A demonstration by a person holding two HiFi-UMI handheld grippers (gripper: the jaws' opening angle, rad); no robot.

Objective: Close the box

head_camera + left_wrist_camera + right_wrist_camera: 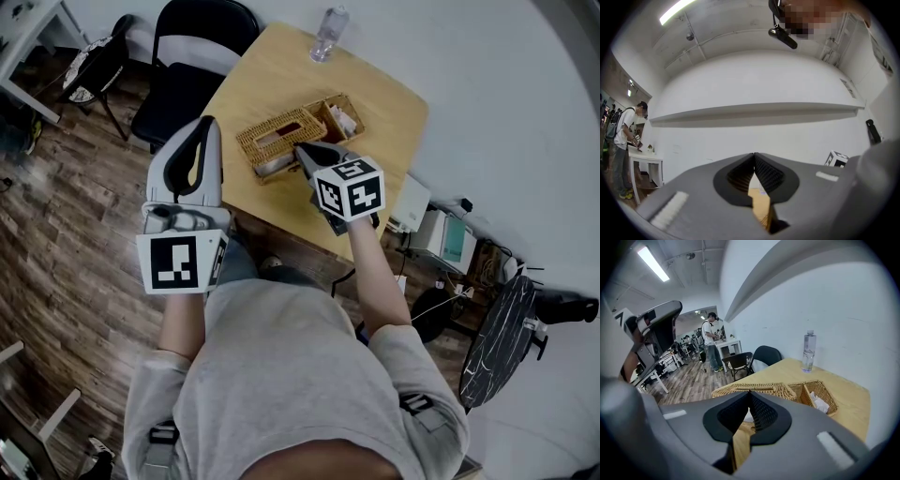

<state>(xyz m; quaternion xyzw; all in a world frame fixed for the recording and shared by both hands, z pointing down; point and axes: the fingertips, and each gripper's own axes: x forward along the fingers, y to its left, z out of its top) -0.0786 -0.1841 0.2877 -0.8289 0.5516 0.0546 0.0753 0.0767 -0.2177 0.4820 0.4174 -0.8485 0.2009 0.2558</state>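
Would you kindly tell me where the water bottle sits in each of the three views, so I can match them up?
Head view: the water bottle is at top centre, at the far edge of the wooden table.
Left gripper view: it cannot be made out; the left gripper blocks almost everything low down.
Right gripper view: right of centre, standing upright.
Shared landmark: the wooden table, only a sliver in the left gripper view.

You have 2 things on your light wooden table (pixel 272 80): the wicker box (pixel 281 139) near its middle, and a clear water bottle (pixel 329 35) standing upright toward 12 o'clock from it, well apart, by the far edge.
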